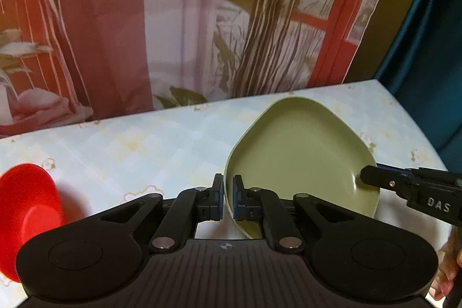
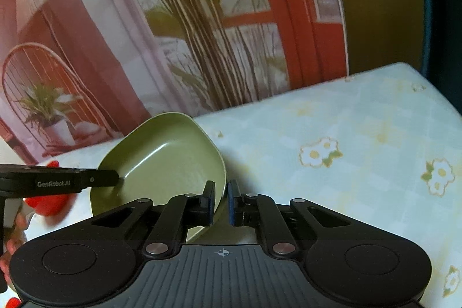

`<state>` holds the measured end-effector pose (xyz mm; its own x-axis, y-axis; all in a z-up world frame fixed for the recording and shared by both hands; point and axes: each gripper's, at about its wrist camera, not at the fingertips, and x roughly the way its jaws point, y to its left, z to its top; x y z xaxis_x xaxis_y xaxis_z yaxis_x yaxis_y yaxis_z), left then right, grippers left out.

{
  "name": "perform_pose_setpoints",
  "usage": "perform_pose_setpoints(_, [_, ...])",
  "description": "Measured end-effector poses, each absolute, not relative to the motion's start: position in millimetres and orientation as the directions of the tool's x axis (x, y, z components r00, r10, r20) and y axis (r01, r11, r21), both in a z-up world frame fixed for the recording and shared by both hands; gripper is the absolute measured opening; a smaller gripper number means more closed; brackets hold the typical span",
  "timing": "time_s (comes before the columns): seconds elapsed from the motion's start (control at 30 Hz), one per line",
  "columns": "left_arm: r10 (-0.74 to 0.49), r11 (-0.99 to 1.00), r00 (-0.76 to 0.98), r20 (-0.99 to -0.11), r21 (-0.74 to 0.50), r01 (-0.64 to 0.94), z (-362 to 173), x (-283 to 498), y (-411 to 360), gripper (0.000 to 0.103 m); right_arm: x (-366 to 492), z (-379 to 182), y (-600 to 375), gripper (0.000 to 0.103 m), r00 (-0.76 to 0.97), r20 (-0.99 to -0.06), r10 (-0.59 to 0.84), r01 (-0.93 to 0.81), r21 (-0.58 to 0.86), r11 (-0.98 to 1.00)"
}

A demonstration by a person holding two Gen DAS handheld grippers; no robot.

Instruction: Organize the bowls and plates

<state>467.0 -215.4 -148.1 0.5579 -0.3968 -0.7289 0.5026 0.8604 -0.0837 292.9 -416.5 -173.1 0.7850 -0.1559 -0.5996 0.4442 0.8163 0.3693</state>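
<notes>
A green squarish plate (image 1: 297,158) is held between both grippers above the table; it also shows in the right wrist view (image 2: 167,160). My left gripper (image 1: 228,197) is shut on the plate's left rim. My right gripper (image 2: 221,202) is shut on its right rim and shows in the left wrist view (image 1: 372,178). The left gripper shows in the right wrist view (image 2: 115,178). A red bowl (image 1: 26,210) sits on the table at the left and shows partly behind the left gripper in the right wrist view (image 2: 46,204).
The table (image 2: 346,140) has a pale blue cloth with flower prints. A printed backdrop (image 1: 173,19) of curtains and plants stands along the far edge. A dark teal curtain (image 1: 427,33) hangs at the right.
</notes>
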Motion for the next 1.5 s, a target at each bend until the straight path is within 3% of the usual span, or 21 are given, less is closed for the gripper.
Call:
perform_pose_setpoints(0.5, [-0.393, 0.858, 0.574, -0.719, -0.062, 0.510, -107.5, 393.6, -184.3, 0.010, 265.2, -119.8, -393.1, 0.006, 0.829, -0.539, -0.151, 0.384, 0.352, 0.854])
perform_pose_setpoints(1.5, [-0.369, 0.871, 0.503, -0.782, -0.102, 0.480, -138.5, 322.7, -140.2, 0.013, 231.6, -147.0, -328.8, 0.006, 0.781, -0.619, -0.081, 0.342, 0.315, 0.885])
